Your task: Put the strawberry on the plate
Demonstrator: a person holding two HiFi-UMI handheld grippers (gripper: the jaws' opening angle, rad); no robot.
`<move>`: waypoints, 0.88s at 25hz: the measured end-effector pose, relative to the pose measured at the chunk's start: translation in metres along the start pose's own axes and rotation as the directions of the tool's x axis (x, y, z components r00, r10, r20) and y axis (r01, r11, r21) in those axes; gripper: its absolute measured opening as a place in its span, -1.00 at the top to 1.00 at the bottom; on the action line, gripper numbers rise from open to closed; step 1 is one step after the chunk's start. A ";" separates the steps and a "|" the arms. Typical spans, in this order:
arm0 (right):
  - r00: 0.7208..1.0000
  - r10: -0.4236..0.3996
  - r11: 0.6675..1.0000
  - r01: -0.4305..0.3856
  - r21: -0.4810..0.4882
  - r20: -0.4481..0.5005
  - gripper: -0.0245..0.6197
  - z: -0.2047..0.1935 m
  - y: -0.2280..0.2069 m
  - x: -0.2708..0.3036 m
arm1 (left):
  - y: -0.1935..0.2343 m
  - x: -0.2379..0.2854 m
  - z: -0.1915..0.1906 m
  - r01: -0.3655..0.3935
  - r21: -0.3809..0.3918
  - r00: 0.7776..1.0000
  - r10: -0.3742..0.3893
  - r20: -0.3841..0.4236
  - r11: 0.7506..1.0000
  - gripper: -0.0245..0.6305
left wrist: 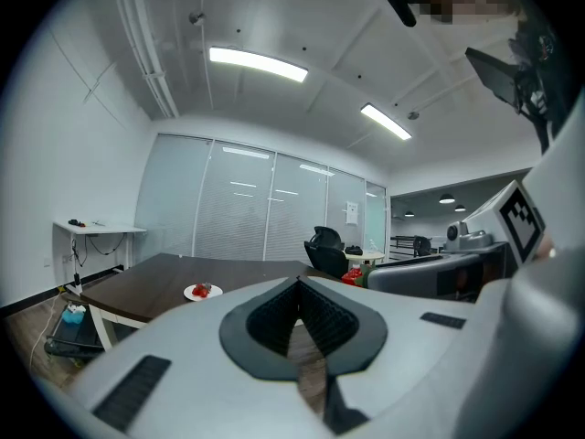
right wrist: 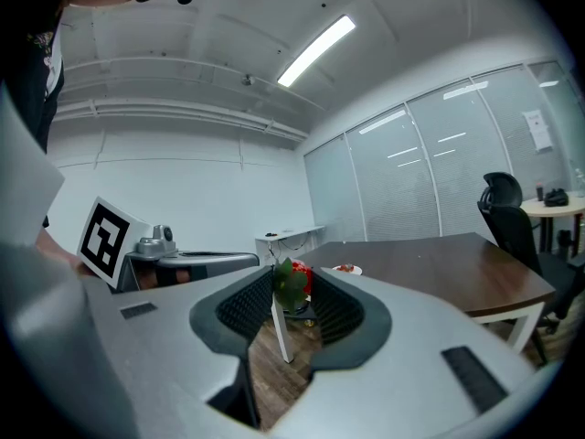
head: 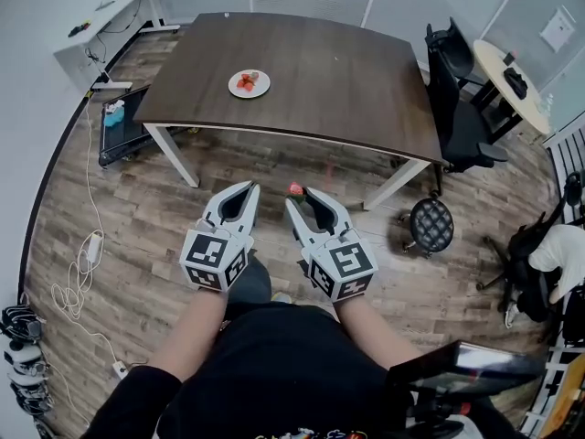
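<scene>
A white plate [head: 249, 83] with red strawberries on it lies on the dark brown table [head: 347, 80], far ahead of both grippers. My right gripper [head: 294, 194] is shut on a red strawberry [head: 295, 189] with green leaves, held over the wood floor short of the table. In the right gripper view the strawberry [right wrist: 294, 283] sits between the fingertips, and the plate [right wrist: 345, 269] shows small beyond. My left gripper [head: 254, 188] is beside it, shut with nothing in it. The left gripper view shows the plate [left wrist: 202, 292] far off at the left.
A black office chair [head: 462, 108] stands at the table's right end, with a round black stool [head: 430, 224] near the table leg. A low cart [head: 123, 126] sits left of the table. Cables [head: 78, 273] trail on the floor at left.
</scene>
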State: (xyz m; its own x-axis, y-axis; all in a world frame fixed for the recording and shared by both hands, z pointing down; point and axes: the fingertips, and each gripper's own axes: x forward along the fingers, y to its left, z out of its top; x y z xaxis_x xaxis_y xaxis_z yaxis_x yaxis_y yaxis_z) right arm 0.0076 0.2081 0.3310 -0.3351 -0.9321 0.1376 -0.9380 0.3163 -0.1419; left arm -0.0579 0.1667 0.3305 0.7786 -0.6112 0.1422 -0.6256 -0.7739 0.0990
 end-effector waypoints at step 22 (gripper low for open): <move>0.998 -0.061 0.998 0.061 0.008 -0.036 0.50 0.011 -0.047 0.080 | 0.069 0.075 0.011 0.035 -0.034 0.999 -0.035 -0.017 0.999 0.91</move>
State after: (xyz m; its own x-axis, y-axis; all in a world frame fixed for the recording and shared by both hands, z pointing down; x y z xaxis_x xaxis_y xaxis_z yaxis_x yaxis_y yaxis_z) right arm 0.0256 0.1169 0.3381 -0.2803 -0.9427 0.1810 -0.9560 0.2573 -0.1408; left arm -0.0418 0.0657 0.3367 0.7993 -0.5805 0.1552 -0.5994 -0.7886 0.1376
